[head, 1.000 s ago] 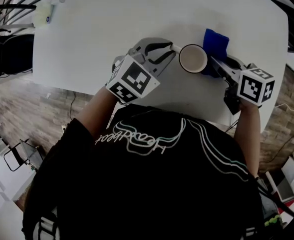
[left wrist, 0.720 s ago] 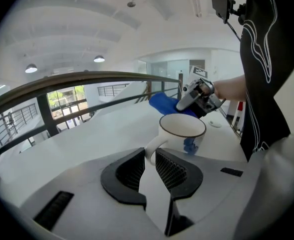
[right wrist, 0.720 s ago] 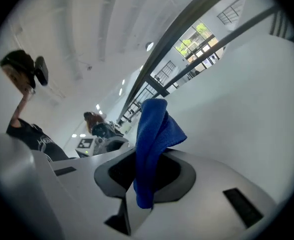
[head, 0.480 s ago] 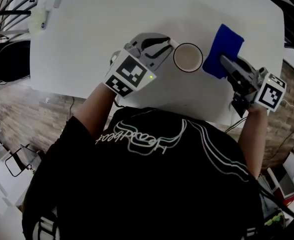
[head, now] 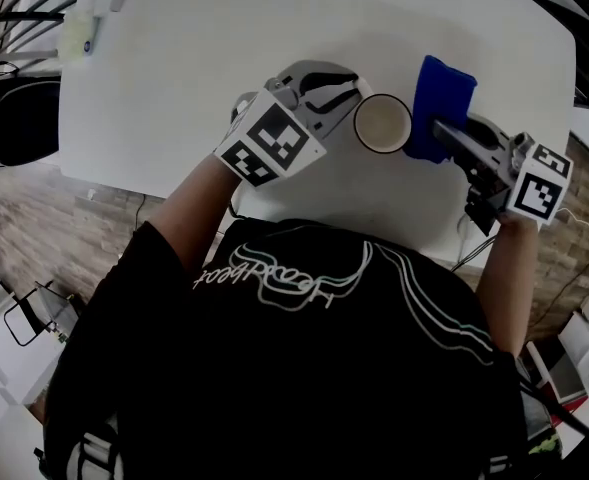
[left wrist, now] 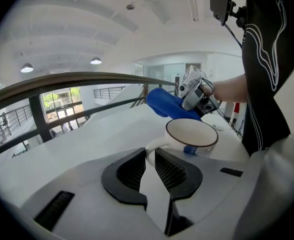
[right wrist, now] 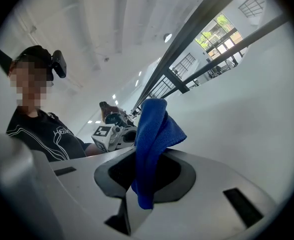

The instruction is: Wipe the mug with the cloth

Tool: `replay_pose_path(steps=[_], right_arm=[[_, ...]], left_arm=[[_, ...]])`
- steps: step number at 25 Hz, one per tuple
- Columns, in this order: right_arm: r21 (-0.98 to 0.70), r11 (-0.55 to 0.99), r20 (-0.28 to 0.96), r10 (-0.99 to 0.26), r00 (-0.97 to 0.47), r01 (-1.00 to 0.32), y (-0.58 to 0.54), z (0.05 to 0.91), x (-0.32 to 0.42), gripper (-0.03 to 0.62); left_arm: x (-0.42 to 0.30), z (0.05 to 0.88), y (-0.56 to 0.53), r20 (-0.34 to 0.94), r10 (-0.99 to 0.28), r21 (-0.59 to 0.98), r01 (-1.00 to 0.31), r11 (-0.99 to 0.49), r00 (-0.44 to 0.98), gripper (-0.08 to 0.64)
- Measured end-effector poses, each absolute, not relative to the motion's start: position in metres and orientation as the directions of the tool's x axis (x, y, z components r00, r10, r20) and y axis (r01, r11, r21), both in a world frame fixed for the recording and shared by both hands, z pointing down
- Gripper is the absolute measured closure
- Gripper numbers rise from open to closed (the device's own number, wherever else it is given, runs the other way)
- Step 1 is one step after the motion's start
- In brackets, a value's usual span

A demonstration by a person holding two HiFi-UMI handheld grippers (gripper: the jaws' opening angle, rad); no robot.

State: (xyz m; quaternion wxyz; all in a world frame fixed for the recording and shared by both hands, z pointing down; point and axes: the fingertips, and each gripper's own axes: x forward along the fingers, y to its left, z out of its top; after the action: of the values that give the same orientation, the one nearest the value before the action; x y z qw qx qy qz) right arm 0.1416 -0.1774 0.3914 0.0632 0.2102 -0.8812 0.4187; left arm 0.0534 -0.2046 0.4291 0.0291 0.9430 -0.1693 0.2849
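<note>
A white mug (head: 383,123) with a dark rim stands on the white table (head: 224,58). My left gripper (head: 352,90) is to its left with the mug's handle (left wrist: 150,153) between its jaws, which are closing on it. In the left gripper view the mug (left wrist: 191,136) sits just beyond the left gripper (left wrist: 150,161). My right gripper (head: 439,128) is shut on a blue cloth (head: 442,103) held at the mug's right side. In the right gripper view the cloth (right wrist: 154,139) hangs out of the right gripper (right wrist: 147,169). Whether the cloth touches the mug is hard to tell.
A pale yellowish object and a small white one (head: 86,26) lie at the table's far left corner. The table's near edge (head: 304,208) runs close under both grippers. A wooden floor and cables (head: 574,268) lie beyond the table's right edge.
The right gripper swung the blue cloth out to the right of the mug, then brought it back toward the mug's side. The left gripper and mug shifted only slightly.
</note>
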Motion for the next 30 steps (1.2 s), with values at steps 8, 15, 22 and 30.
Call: replay_pose_path(steps=[8, 15, 22, 30], right_arm=[[-0.656, 0.633, 0.378, -0.196, -0.905, -0.411, -0.193, 0.4, 0.127, 0.528], [-0.607, 0.68, 0.475, -0.105, -0.874, -0.412, -0.208, 0.416, 0.114, 0.528], [-0.589, 0.651, 0.602, -0.041, -0.797, -0.479, -0.219, 0.449, 0.107, 0.528], [-0.553, 0.595, 0.624, -0.168, -0.763, -0.583, -0.226, 0.451, 0.108, 0.528]], left_arm=[[0.055, 0.432, -0.215, 0.559, -0.281, -0.026, -0.323, -0.946, 0.78, 0.497], [0.054, 0.432, -0.214, 0.565, -0.288, -0.016, -0.339, -0.941, 0.773, 0.502], [0.061, 0.431, -0.214, 0.575, -0.296, -0.017, -0.351, -0.936, 0.763, 0.505], [0.045, 0.445, -0.211, 0.628, -0.272, 0.02, -0.364, -0.931, 0.729, 0.503]])
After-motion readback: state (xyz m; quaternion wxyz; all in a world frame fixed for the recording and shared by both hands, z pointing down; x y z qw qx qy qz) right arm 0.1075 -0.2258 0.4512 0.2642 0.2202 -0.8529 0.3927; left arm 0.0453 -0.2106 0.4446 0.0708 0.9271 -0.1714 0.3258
